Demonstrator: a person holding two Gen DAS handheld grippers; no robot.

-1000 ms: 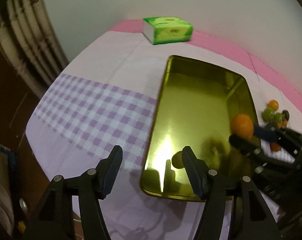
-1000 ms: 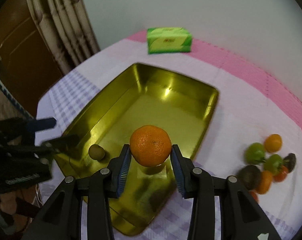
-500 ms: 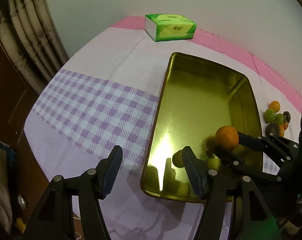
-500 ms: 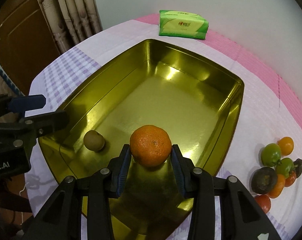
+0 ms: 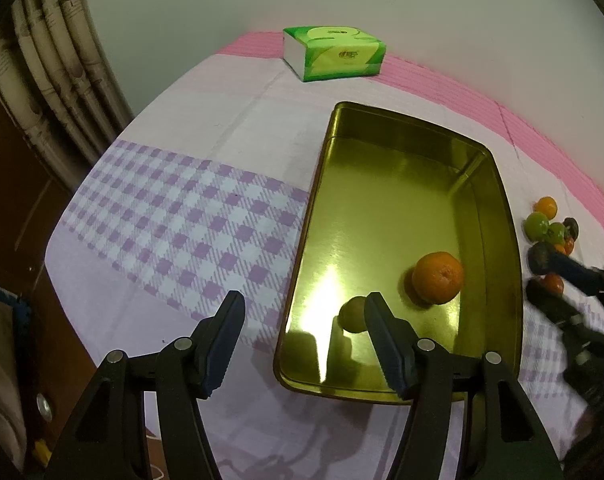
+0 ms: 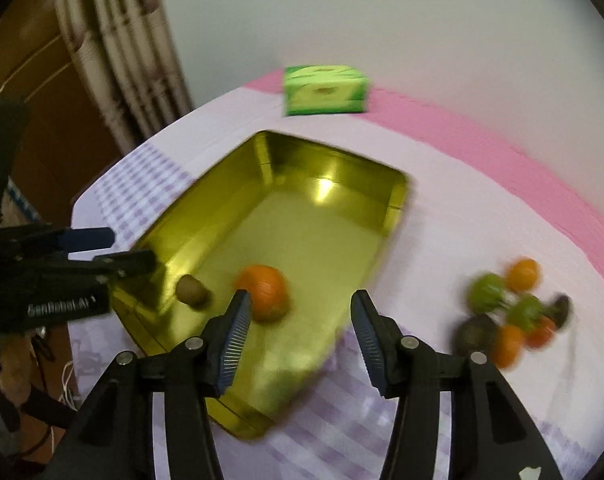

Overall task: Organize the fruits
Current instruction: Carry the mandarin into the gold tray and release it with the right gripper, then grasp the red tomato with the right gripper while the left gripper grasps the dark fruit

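A gold metal tray [image 5: 502,216] [image 6: 206,188] lies on the cloth-covered table. An orange [image 5: 438,278] [image 6: 264,290] and a small brown kiwi [image 5: 352,314] [image 6: 190,289] lie inside it at the near end. A pile of several small green, orange and dark fruits [image 5: 550,236] [image 6: 510,312] lies on the cloth right of the tray. My left gripper [image 5: 304,342] is open and empty over the tray's near left corner. My right gripper [image 6: 298,330] is open and empty, above the tray's near right edge, and shows blurred in the left wrist view [image 5: 558,284].
A green tissue box [image 5: 334,56] [image 6: 324,90] stands at the table's far edge by the wall. Curtains [image 5: 54,80] and a wooden door are to the left. The table edge drops off at left and front.
My right gripper opened and let go of the orange, which now lies in the tray. The right gripper has pulled back and to the right. The left gripper stayed put.
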